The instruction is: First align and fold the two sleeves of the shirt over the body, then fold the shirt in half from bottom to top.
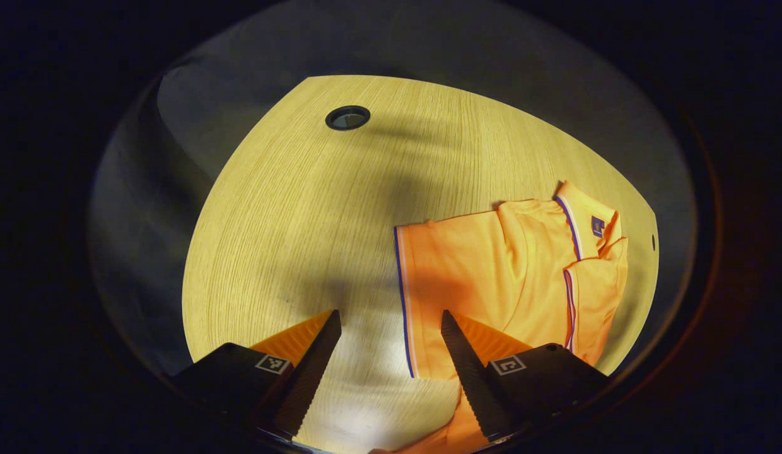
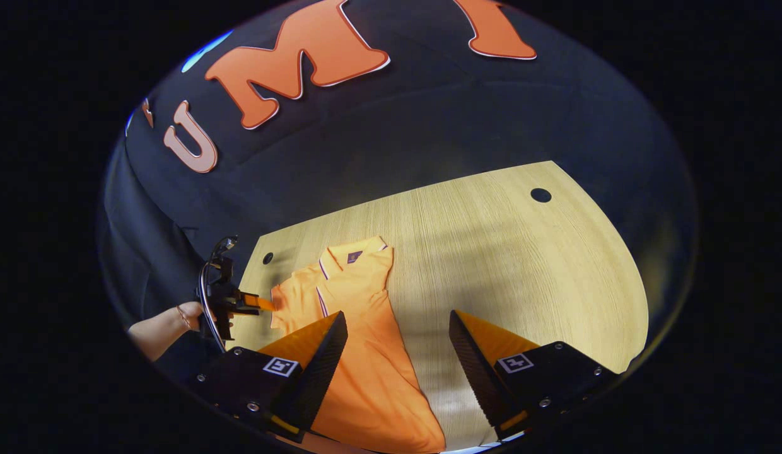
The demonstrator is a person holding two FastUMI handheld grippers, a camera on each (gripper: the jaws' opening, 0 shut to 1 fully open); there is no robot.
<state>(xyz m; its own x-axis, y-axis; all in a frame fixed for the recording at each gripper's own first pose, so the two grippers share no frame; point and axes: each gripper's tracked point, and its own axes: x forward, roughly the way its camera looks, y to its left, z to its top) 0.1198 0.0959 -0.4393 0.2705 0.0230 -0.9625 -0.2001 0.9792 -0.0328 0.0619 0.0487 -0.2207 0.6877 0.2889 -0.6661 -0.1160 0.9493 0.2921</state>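
Observation:
An orange polo shirt [image 1: 492,271] lies flat on the wooden table [image 1: 290,208], collar [image 1: 583,217] toward the right. One sleeve spreads out to the left and ends in a striped cuff [image 1: 403,296]. The other sleeve lies folded over the body, its cuff [image 1: 569,309] near the collar. My left gripper [image 1: 390,315] is open low over the spread sleeve's cuff, with one finger over the cloth and the other over bare wood. In the right gripper view the shirt [image 2: 366,353] runs under my open right gripper [image 2: 397,315]. The left gripper [image 2: 230,302], held by a hand [image 2: 170,321], sits at the sleeve's outer edge.
A round black grommet [image 1: 347,118] is set in the table's far part, and a small hole [image 1: 653,241] lies beyond the collar. Bare wood [image 2: 523,271] stretches right of the shirt, with another hole [image 2: 540,195]. The dark booth wall [image 2: 397,139] rises behind the table.

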